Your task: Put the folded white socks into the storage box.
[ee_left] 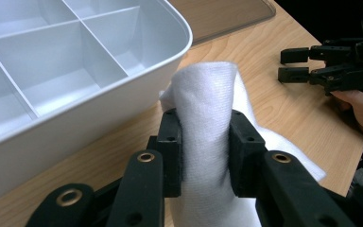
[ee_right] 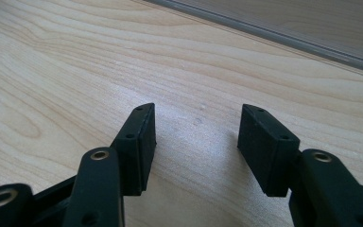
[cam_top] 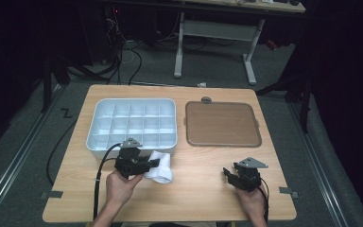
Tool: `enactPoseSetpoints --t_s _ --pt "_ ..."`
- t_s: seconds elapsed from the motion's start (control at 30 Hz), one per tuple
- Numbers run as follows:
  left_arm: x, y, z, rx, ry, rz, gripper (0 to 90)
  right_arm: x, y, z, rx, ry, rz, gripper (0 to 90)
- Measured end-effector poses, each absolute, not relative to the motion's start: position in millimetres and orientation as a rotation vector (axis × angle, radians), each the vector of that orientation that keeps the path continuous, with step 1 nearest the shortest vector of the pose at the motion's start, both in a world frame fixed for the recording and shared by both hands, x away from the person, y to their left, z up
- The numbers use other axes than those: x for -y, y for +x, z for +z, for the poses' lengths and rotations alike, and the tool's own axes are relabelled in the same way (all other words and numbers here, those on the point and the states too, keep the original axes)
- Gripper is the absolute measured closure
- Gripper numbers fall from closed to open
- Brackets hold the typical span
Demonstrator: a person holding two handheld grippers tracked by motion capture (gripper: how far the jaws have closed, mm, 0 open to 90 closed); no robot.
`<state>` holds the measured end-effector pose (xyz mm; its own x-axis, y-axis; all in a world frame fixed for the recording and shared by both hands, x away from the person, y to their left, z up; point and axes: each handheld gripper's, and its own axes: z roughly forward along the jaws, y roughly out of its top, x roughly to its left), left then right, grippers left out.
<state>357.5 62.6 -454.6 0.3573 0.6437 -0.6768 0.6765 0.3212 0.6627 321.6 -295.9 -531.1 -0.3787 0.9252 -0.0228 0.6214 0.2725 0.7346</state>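
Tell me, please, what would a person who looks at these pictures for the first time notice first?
Most striking is the white cloth, pinched between the jaws of the left gripper at the near edge of the white compartment tray. To the tray's right lies a flat brown lid. The right gripper stands open over the bare wooden table.

A pale wooden worktop [cam_top: 203, 194] stands on grey carpeted floor [cam_top: 23, 142] in a dim room. Beyond it, a white-legged metal desk frame [cam_top: 215, 35] sits beside tangled black cables [cam_top: 123, 52]. Darkness swallows both sides.
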Motion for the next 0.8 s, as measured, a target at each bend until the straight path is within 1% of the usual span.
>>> enactPoseSetpoints --t_s 0.33,0.8 --pt "-72.5 362.6 -449.3 -1.336 1.324 -0.053 71.1 295.8 321.6 -531.1 -2.097 1.392 0.899 47.6" --pt "-86.8 367.9 -436.2 -1.339 1.296 -0.024 71.1 295.7 321.5 -531.1 -2.094 1.398 0.897 47.0"
